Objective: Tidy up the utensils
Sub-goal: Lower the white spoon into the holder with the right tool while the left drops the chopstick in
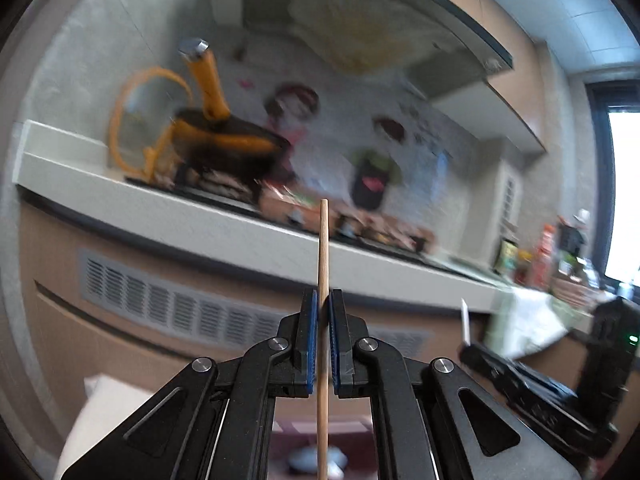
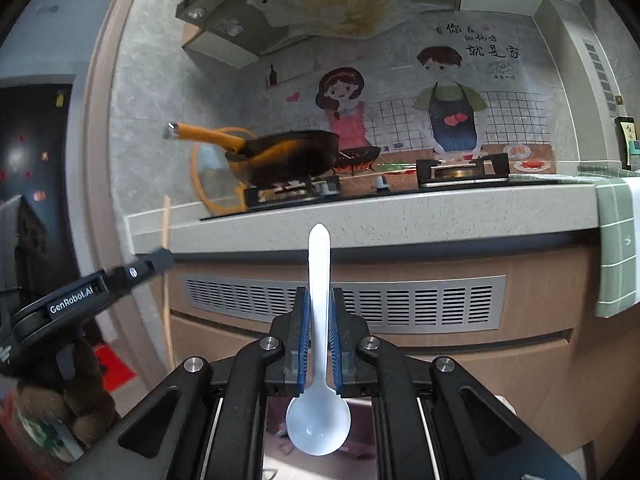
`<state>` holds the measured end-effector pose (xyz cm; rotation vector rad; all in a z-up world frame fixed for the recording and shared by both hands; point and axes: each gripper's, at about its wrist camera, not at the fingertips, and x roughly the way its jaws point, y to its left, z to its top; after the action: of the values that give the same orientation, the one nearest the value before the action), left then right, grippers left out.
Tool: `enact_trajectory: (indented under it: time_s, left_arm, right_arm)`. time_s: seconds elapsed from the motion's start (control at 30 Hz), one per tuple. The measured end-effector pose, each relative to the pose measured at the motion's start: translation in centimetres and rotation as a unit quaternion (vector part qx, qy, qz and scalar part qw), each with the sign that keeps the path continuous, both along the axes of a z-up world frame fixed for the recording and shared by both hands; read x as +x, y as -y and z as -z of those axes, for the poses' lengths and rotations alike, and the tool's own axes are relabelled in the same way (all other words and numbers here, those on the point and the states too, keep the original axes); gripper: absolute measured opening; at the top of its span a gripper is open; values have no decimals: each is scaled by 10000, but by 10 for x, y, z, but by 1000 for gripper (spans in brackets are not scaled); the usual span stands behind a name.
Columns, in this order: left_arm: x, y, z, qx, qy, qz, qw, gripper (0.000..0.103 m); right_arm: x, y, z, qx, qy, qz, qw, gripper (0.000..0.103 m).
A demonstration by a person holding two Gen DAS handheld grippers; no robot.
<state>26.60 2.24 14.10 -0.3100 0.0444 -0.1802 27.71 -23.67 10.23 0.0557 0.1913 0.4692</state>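
Kitchen counter (image 2: 400, 220) ahead; left gripper (image 1: 323, 308) pinches an upright wooden chopstick (image 1: 322, 280), right gripper (image 2: 319, 308) a white plastic spoon (image 2: 319, 360). Either thin handle could slip and fall.

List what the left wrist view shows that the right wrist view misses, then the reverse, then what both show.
Only the left wrist view: the left gripper shut on a wooden chopstick, and a bright window.
Only the right wrist view: the right gripper shut on a white spoon, bowl nearest the camera, and a green cloth.
Both: the orange-handled pan and vent grille.
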Motion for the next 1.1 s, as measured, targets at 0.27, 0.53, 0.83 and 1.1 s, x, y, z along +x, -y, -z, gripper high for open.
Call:
enact_trajectory:
  time_s: [0.27,0.53,0.83,1.1]
  left_arm:
    - [71,-7,58,-339,-525,4,9980,6]
    - [88,8,87,-270,-514,36,9983,6]
    - [63,12,113,-81,-1151,452,9923,37]
    - [-20,23,143,430,-2176,476,9739,39]
  right_arm:
    - [45,-13,51,-257,-385,244,9986,9]
    - [71,-14,77,-239,-577,298,9976,9]
    - [53,13,95,-222,-1292,16,9914,18]
    - [2,55,136,-1283,-2541,76,9586,21]
